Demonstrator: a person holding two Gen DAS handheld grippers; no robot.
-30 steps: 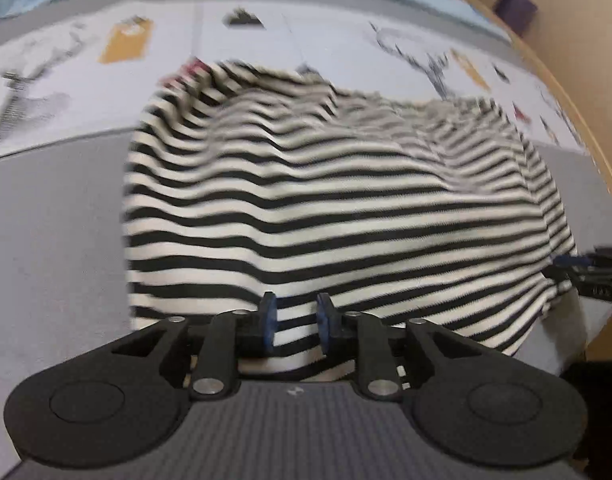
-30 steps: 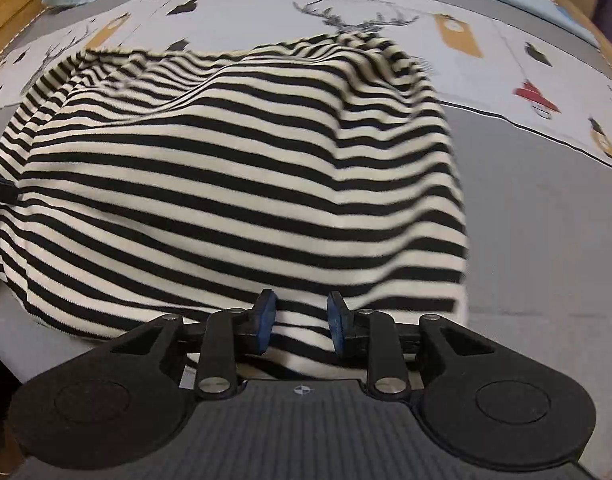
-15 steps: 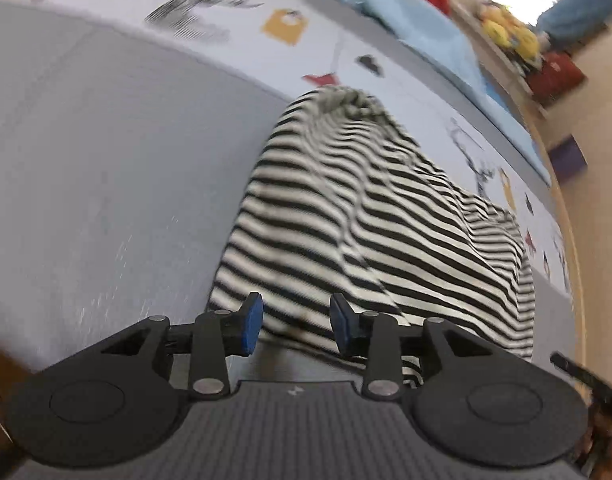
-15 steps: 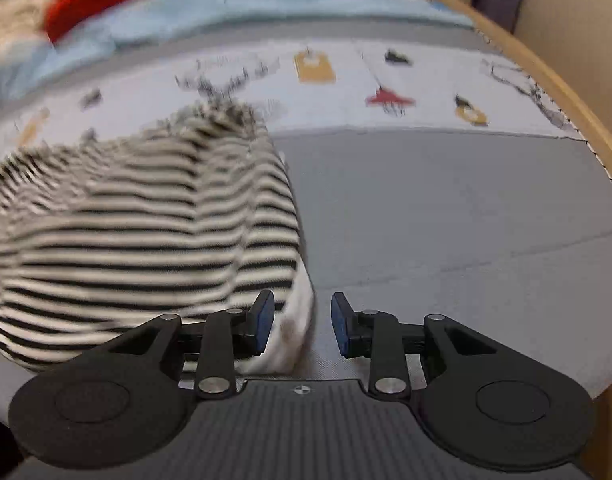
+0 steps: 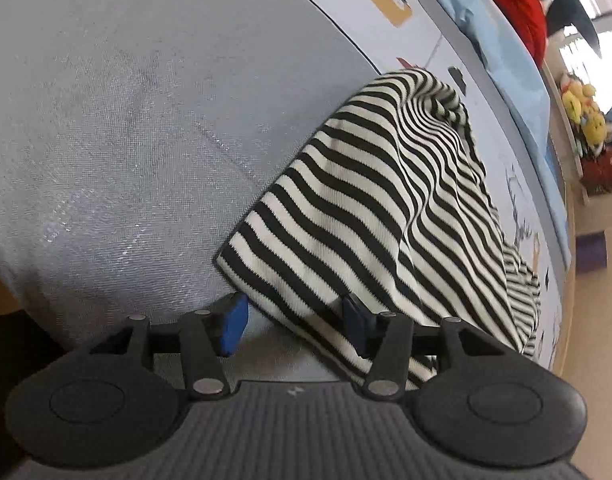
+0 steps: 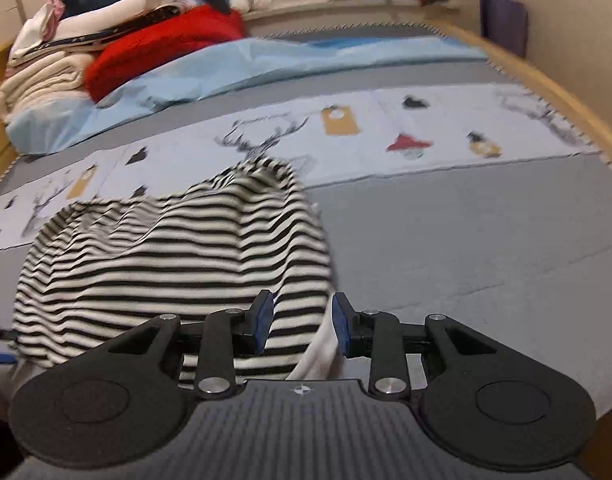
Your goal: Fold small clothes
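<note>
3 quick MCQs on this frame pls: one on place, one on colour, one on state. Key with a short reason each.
1. Where does the striped garment lie?
A. on the grey mat
B. on a chair
C. in a basket

2. What colours are its stripes?
A. red and blue
B. black and white
C. green and yellow

3. How does the left tool stand?
A. clamped on a hanger
B. shut, nothing between
C. jaws apart around the garment's corner

Key: A, grey mat shows all around it; B, black and white bands; C, jaws have just been opening, the corner lies between them with gaps to the blue pads.
</note>
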